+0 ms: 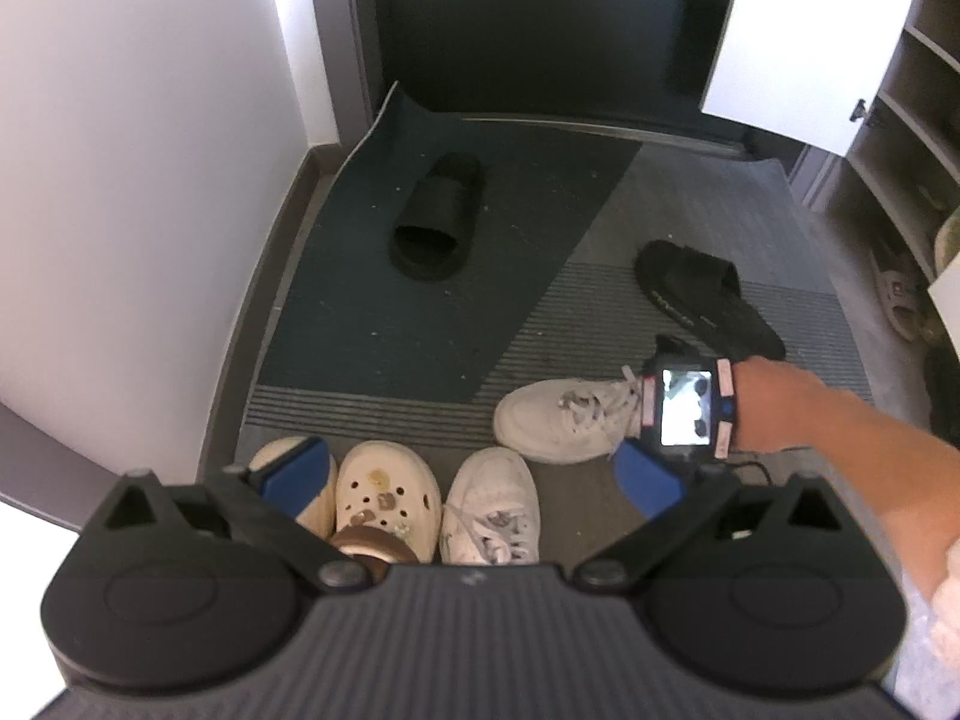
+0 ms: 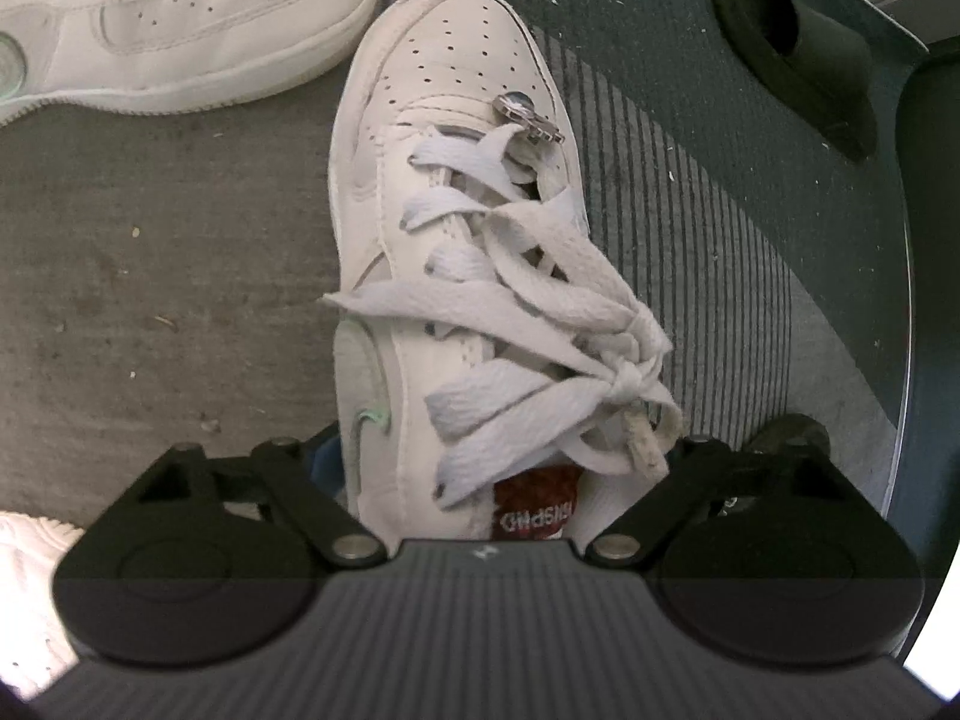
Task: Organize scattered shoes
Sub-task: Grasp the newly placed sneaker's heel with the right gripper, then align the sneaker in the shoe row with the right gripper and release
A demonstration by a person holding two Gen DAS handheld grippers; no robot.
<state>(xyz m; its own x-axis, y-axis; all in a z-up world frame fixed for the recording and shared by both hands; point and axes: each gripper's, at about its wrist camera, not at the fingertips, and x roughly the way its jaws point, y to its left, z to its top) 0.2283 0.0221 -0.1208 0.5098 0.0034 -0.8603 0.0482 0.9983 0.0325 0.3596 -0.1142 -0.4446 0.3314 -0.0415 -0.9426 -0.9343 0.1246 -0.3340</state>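
Entryway floor lies under me, with a dark green mat overlapping a grey striped mat in front of a dark door. On the green mat, well ahead of me, a black slide rests alone. Closest to me on the left is a pair of cream clogs, side by side, toes pointing towards the door. My left gripper hangs above them spread wide, its blue pads holding nothing. Just beside the clogs on the right stands a white sneaker, toe also pointing to the door. Its partner, the second white sneaker, lies crosswise just beyond, toe pointing left. My right gripper sits at that shoe's heel, a finger on either side; the pads are mostly hidden, so I cannot tell whether they press on it. Farther right a second black slide lies on the striped mat. At the far right stands an open shoe shelf.
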